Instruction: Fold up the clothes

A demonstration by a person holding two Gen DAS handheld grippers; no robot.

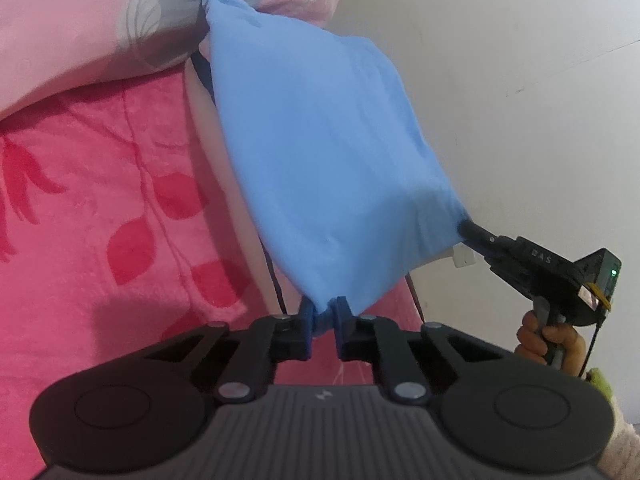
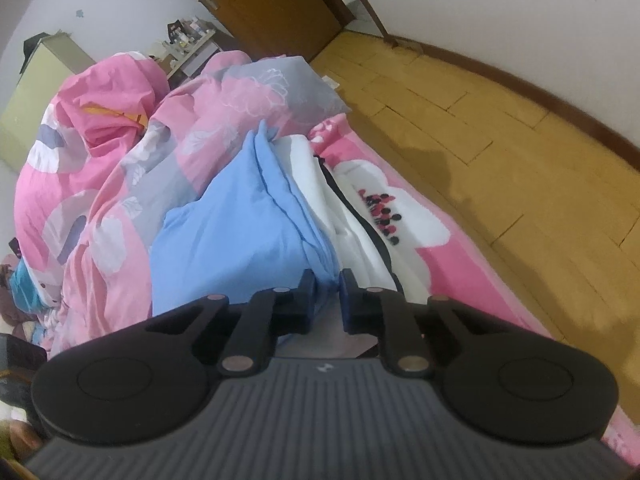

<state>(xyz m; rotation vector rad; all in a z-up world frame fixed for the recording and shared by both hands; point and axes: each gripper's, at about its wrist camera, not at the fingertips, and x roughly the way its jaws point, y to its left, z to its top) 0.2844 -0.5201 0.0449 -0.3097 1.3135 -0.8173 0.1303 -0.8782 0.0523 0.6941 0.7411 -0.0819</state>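
Observation:
A light blue garment [image 1: 320,152] hangs stretched above the pink bed. My left gripper [image 1: 325,312] is shut on its near corner, with cloth bunched between the blue pads. Its far end rests by the pink quilt. In the left wrist view my right gripper [image 1: 466,227] pinches the garment's right corner, held by a hand [image 1: 548,340]. In the right wrist view the blue garment [image 2: 240,232] runs away from my right gripper [image 2: 327,280], which is shut on a fold of it. A white garment [image 2: 320,184] with a dark strap lies beside it on the bed.
A pink flowered blanket [image 1: 100,208] covers the bed. A crumpled pink and grey quilt [image 2: 132,140] is piled at the far end. A wooden floor [image 2: 500,152] lies to the right of the bed, with a brown door [image 2: 264,4] and a white wall [image 1: 520,80] behind.

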